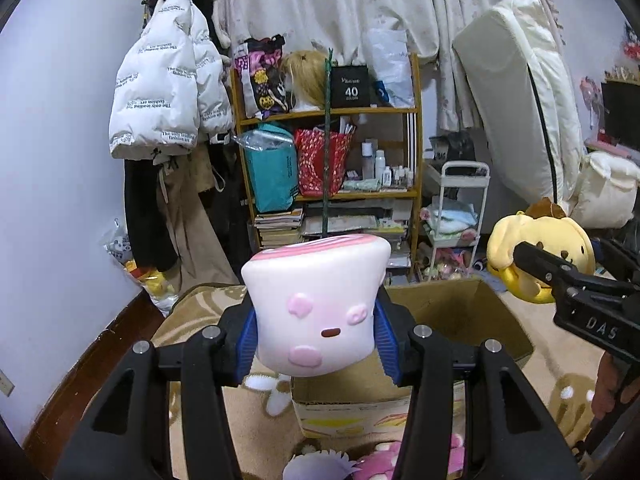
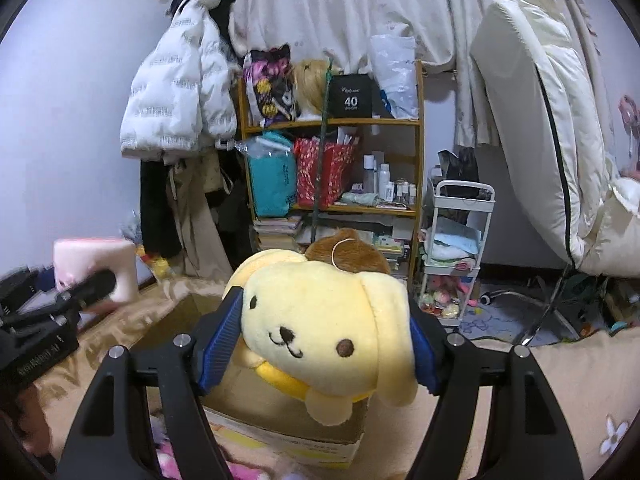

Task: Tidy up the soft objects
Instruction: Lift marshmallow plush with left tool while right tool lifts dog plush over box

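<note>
Your left gripper (image 1: 316, 338) is clamped on the pink marshmallow squishy (image 1: 316, 308), held above the open cardboard box (image 1: 460, 316); far right, the other gripper carries the yellow toy. The squishy bulges above the pads (image 1: 248, 344), so a looser squeeze could let it pop out onto the rug (image 1: 200, 308). From your right wrist, the right gripper (image 2: 326, 346) pinches the yellow dog plush (image 2: 320, 332) by its head, over the box's near edge (image 2: 280, 420). Release early and it may land outside.

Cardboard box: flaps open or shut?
Open. The cardboard box shows its dark inside past the marshmallow toy, with a flap standing up at its far side.
</note>
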A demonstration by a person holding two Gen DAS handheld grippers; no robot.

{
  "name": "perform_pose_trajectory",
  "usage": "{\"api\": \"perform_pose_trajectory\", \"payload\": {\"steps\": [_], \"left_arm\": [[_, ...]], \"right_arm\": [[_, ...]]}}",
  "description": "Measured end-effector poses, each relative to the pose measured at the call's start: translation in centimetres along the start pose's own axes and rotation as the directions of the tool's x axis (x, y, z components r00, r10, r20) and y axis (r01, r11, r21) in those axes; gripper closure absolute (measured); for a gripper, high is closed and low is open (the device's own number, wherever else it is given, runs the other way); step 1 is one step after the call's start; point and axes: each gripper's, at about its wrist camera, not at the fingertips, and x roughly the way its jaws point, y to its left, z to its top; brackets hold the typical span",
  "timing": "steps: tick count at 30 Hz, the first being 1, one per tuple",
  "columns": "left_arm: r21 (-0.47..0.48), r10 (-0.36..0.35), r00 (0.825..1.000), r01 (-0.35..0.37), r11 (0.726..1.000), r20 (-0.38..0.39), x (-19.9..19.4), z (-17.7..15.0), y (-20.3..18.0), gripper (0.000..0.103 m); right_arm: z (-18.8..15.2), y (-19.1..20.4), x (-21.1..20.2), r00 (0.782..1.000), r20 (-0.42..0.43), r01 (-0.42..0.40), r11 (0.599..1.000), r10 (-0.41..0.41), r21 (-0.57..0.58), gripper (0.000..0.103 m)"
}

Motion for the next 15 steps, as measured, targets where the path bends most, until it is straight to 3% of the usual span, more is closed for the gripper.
{"api": "perform_pose_trajectory", "payload": {"steps": [9, 15], "left_arm": [[0.006, -0.031, 0.994, 0.032, 0.999, -0.102, 3.7, -1.7, -0.9, 0.054], [0.021, -0.031, 0.992, 0.034, 0.999, -0.126, 5.2, -2.5, -1.4, 0.054]], "right_arm": [[-1.8, -0.8, 2.6, 0.998, -0.056, -0.003, 1.0, 0.002, -0.018, 0.026], [-2.3, -1.3, 3.8, 0.997, -0.079, -0.019, 1.0, 0.02, 0.018, 0.025]]}}
